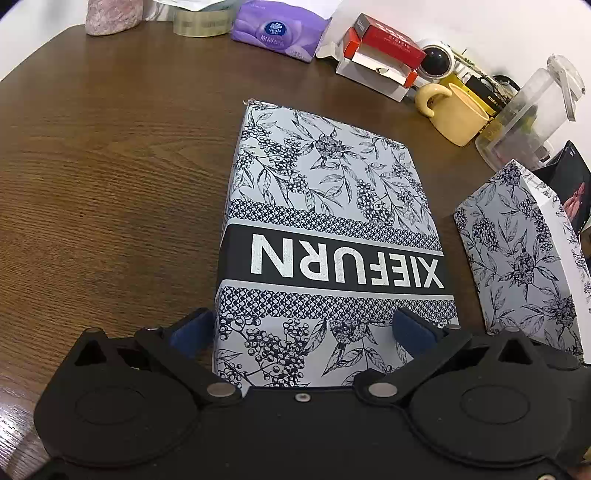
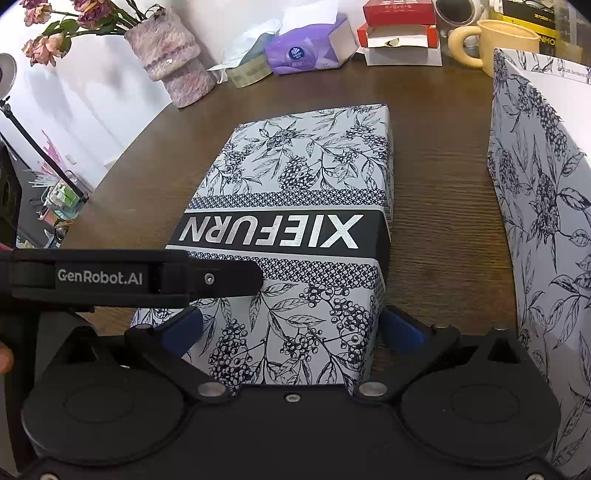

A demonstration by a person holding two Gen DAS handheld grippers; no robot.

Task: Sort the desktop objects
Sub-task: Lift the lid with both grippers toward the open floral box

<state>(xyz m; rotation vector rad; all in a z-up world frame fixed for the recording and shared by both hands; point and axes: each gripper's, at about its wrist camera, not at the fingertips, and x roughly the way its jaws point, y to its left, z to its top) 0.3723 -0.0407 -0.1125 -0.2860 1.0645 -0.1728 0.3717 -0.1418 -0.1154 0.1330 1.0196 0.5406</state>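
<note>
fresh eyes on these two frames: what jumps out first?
The blue-and-white floral cardboard box lettered XIEFURN dominates the middle of the brown wooden table, with the left claw and right claw both straddling its near end. A second floral-print box stands to its right. Behind sit a yellow ceramic mug and a purple tissue pack.

The table is bare and open to the left of the box, so a claw can pass there freely. On the right, only a narrow strip of table lies between the box and the lid. Behind the box a mug, a jug, a red carton and tissues close the far edge.
</note>
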